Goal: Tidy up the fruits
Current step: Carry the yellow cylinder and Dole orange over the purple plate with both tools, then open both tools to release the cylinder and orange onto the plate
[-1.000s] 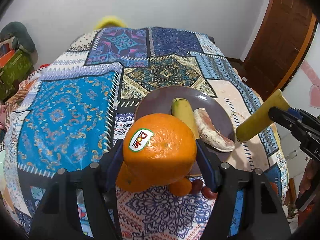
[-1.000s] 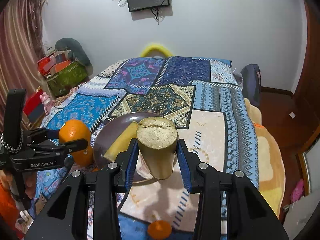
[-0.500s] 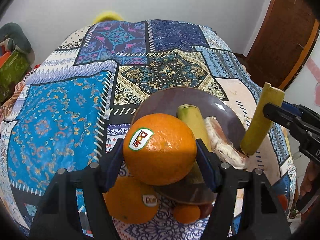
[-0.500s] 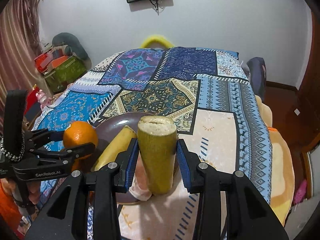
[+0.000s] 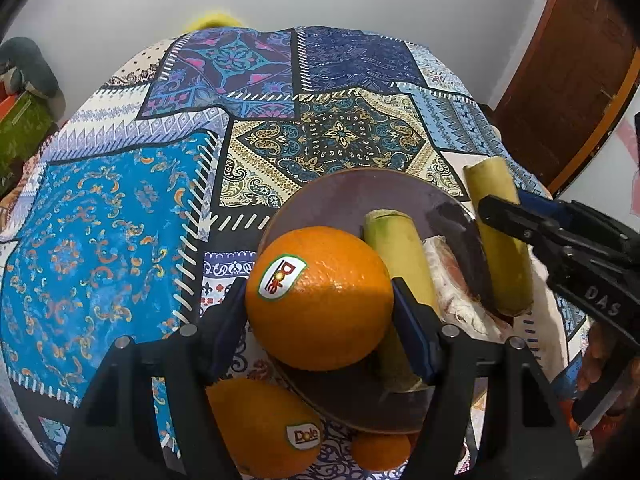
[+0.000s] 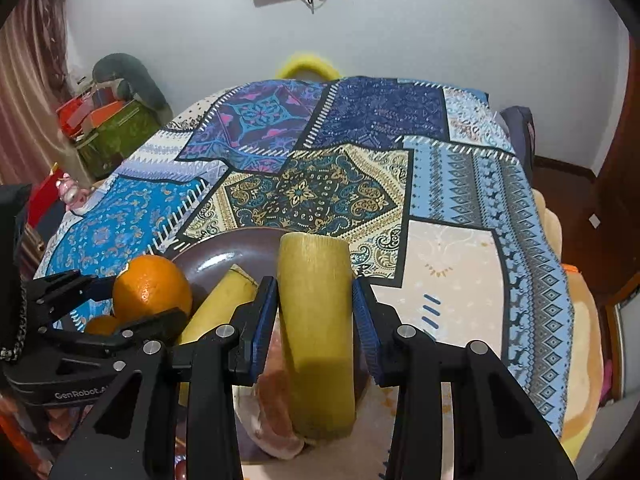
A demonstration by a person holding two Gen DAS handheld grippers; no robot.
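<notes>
Left wrist view: left gripper (image 5: 320, 312) jaws squeeze an orange (image 5: 319, 298) mid-frame over the plate (image 5: 340, 196). Right gripper (image 6: 314, 334) jaws squeeze a yellow-green stalk (image 6: 316, 320).

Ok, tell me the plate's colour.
The plate is dark purplish-brown, clearest in the left wrist view.

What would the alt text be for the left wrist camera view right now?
The left gripper holds a large orange over the near edge of a dark plate that already carries a yellow-green stalk. At right, the right gripper holds a second stalk at the plate's rim, above a patchwork cloth.
</notes>
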